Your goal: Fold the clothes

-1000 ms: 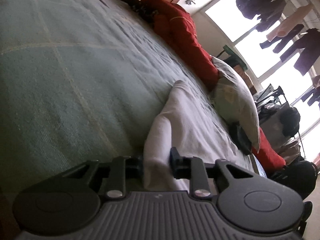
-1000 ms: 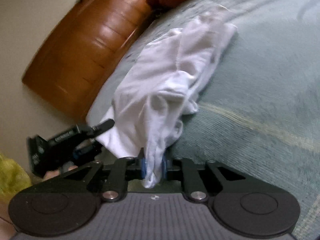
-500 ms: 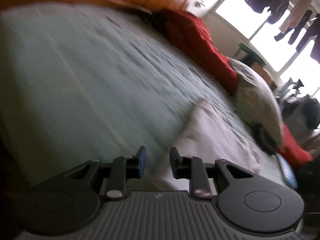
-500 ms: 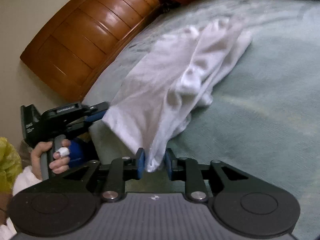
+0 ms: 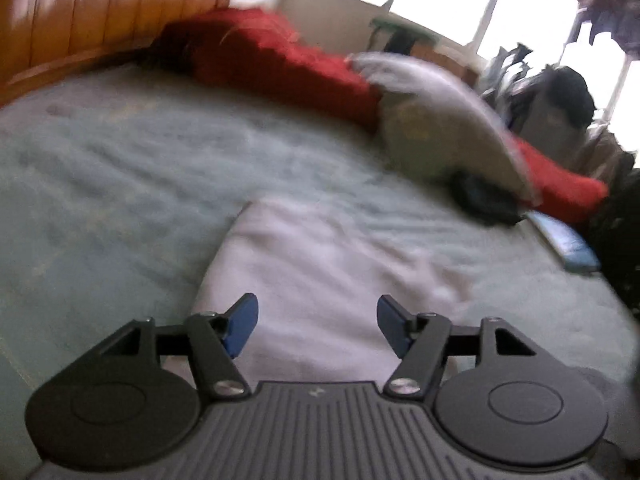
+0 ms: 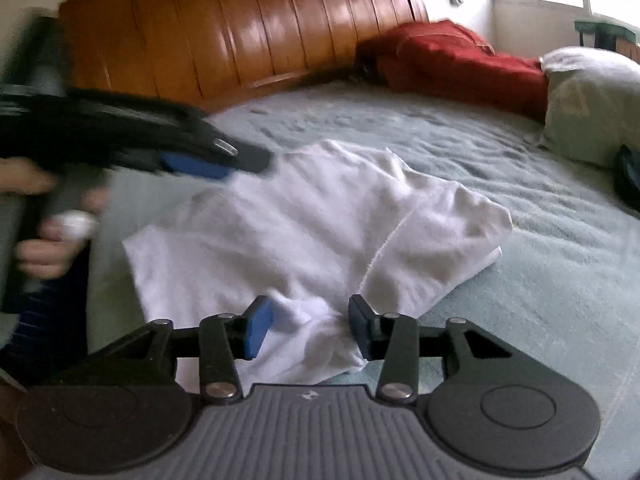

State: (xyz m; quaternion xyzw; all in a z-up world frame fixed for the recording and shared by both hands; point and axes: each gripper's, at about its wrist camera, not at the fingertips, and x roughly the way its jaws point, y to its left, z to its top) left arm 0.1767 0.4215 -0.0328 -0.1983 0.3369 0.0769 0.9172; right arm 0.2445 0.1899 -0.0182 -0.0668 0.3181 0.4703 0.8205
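A white garment point(image 6: 320, 220) lies rumpled and partly doubled over on the pale green bedspread point(image 6: 540, 280). My right gripper point(image 6: 310, 326) hovers at its near edge. Its jaws are opening, and a loose bunch of the cloth sits between them without being pinched. The left wrist view, which is blurred, shows the same garment point(image 5: 320, 272) from its other end. Just above it, my left gripper point(image 5: 316, 320) has its jaws opening too, with nothing gripped. In the right wrist view the left gripper point(image 6: 200, 160) appears as a blur over the garment's far left corner, held by a hand point(image 6: 48, 248).
A curved wooden headboard point(image 6: 240, 40) runs along the back. A red blanket point(image 6: 452, 60) and a pale pillow point(image 6: 592, 104) lie along the far side of the bed. In the left wrist view a dark object point(image 5: 484, 200) and a blue flat item point(image 5: 568, 244) sit by the pillow.
Both grippers were shut on the white garment and have let it go, their jaws now wide. The garment has dropped onto the bed. Both views have rolled level and lifted.
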